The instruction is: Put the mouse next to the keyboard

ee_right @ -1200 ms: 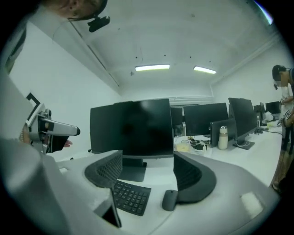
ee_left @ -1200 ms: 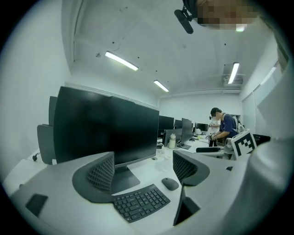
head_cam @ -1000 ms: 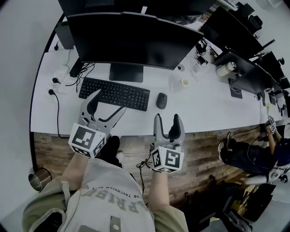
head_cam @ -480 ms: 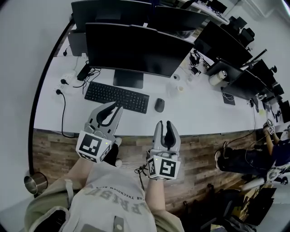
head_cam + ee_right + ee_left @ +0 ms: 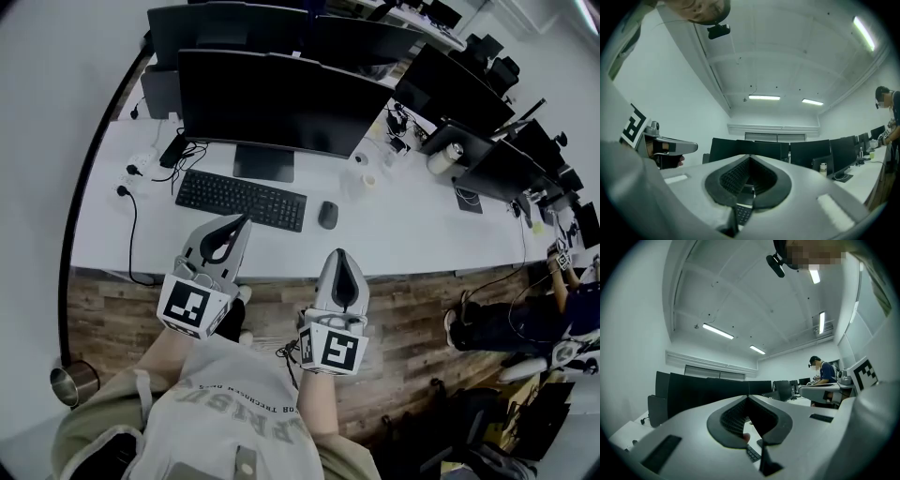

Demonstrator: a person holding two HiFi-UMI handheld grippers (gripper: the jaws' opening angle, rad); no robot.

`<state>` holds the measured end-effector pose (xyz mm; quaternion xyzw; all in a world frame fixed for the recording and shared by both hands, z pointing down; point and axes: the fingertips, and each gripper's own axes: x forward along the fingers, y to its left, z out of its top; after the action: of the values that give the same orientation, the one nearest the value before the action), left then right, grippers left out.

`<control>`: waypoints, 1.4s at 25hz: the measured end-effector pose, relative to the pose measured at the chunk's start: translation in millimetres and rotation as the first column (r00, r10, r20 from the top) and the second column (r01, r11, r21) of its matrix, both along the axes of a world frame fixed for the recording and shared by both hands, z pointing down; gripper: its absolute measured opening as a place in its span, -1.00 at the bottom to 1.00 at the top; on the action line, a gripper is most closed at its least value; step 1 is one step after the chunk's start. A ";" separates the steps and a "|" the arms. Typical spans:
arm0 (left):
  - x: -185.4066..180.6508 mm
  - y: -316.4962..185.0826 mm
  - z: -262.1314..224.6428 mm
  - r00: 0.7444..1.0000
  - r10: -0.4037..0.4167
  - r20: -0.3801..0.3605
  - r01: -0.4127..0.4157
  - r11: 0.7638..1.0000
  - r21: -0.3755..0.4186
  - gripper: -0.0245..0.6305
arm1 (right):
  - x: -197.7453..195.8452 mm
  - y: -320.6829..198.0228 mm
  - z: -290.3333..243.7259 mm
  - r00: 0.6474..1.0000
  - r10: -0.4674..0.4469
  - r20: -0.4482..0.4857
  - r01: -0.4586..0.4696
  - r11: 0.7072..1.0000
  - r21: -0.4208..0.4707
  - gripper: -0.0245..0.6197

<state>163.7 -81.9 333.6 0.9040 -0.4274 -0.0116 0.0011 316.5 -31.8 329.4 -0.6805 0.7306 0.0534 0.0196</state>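
A dark mouse lies on the white desk, just right of the black keyboard. Both grippers hang in the air in front of the desk's near edge, touching neither. My left gripper points at the keyboard's front edge; its jaws have just been closing and stand shut, tips together, on nothing. My right gripper sits below the mouse; its jaws have also just been closing and are shut and empty. Part of the keyboard shows under the right gripper.
A large black monitor stands behind the keyboard. A power strip with cables lies at the desk's left, small cups to the mouse's right. More monitors run along the right. A metal cup stands on the wooden floor.
Both grippers' jaws went from wide open to closed tip to tip. Both grippers rose and drew back a little from the desk edge.
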 end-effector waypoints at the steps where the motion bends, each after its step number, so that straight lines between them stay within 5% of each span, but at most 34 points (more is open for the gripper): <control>1: -0.3 0.7 -0.4 1.000 0.002 -0.004 -0.002 1.000 0.002 -0.89 | -2.3 0.2 -1.1 1.000 -0.002 -0.008 0.002 1.000 0.004 -0.92; 35: -5.2 -31.9 5.5 1.000 0.004 -0.006 -0.004 1.000 -0.017 -0.89 | 7.4 -27.0 0.6 0.998 0.055 -0.027 -0.055 0.998 0.007 -0.92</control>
<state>158.6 -113.8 339.1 0.9047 -0.4258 -0.0105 0.0101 323.9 -58.8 330.0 -0.6995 0.7116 0.0656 0.0105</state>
